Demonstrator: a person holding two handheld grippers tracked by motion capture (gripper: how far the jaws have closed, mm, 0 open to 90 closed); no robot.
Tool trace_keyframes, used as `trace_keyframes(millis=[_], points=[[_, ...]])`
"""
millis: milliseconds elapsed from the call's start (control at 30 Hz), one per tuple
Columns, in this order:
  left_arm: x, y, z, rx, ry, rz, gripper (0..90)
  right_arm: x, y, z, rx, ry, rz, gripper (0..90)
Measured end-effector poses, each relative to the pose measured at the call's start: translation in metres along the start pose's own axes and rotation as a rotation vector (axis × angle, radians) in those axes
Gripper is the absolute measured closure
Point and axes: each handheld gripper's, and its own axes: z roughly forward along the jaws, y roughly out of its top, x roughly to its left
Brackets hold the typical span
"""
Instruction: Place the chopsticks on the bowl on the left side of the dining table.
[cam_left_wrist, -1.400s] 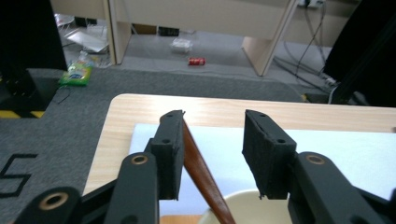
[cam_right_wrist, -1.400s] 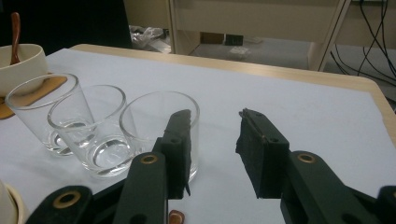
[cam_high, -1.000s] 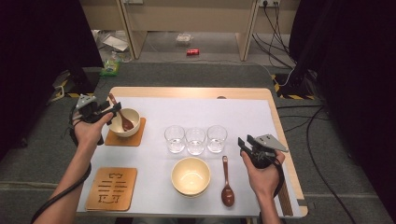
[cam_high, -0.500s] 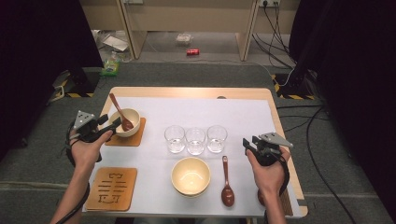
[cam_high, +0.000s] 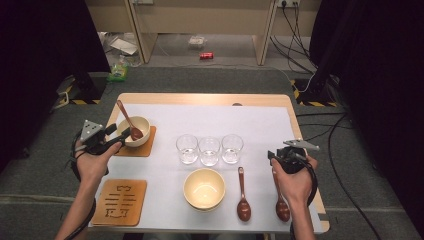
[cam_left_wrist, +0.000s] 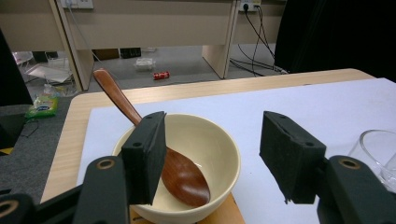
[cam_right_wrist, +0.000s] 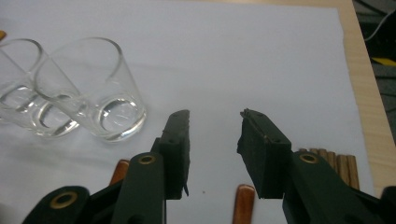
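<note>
- A wooden table (cam_high: 260, 98) is filling the middle of the high view, and a white sheet (cam_high: 280, 125) is covering most of its top.
- Two wooden coasters are lying at the left: a carved one (cam_high: 120, 201) in the lower left of the frame, and a plain one (cam_high: 146, 148) above it, sitting under a bowl.
- A cream bowl (cam_high: 204, 188) is standing empty at lower centre; a second cream bowl (cam_high: 140, 126) is resting on the plain coaster at the left, with a brown spoon (cam_high: 128, 120) leaning in it, handle pointing to the upper left. In the left gripper view that spoon's head is lying in the bowl's bottom.
- Three clear glasses (cam_high: 209, 148) are standing in a touching row at the centre, just above the empty bowl.
- Two more brown spoons are lying in the lower right: one (cam_high: 242, 196) just right of the empty bowl, the other (cam_high: 282, 209) partly under the right hand.
- The left gripper (cam_high: 116, 135) is sitting just beside the left bowl, its jaws spread wide and holding nothing; in its own view, one jaw is overlapping the bowl's near rim.
- The right gripper (cam_high: 274, 157) is hovering at the right of the glasses, above the spoon handles, jaws parted and empty.
</note>
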Motion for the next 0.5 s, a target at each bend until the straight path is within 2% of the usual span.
trace_keyframes(millis=[233,400,500], points=[[0.003,-0.001,-0.001,0.005,-0.02,-0.022,41.1,-0.02,-0.003,0.002,0.147,-0.059,0.032,66.7],[0.004,-0.001,-0.001,0.002,-0.025,-0.039,40.9,-0.034,-0.01,0.001,0.282,-0.11,0.067,68.9],[0.003,0.0,-0.001,0.002,-0.03,-0.039,40.7,-0.041,-0.015,-0.001,0.332,-0.128,0.086,70.0]])
